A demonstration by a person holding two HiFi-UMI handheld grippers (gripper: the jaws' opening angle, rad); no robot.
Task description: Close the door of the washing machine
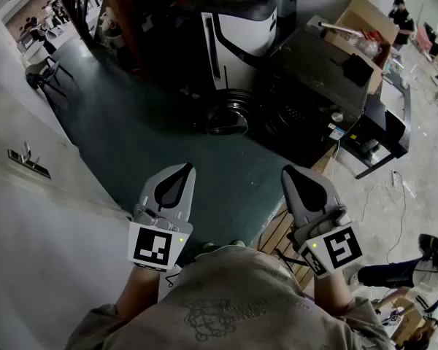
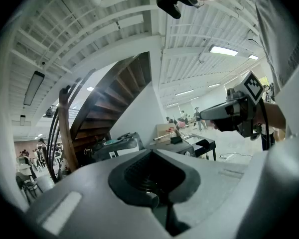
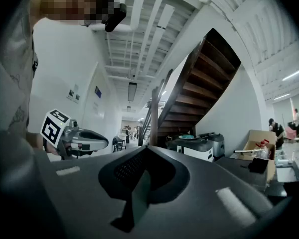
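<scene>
Ahead, low on the front of the washer [image 1: 237, 42], sits the round door [image 1: 227, 119], seemingly hanging open and well apart from both grippers. Probably rigid, hinged and a bit weighty but free-swinging, so best nudged flat on the rim opposite the hinge, then pressed until latched. Left gripper [image 1: 177, 177] and right gripper [image 1: 296, 179] both pinched together on nothing, held close to the body.
</scene>
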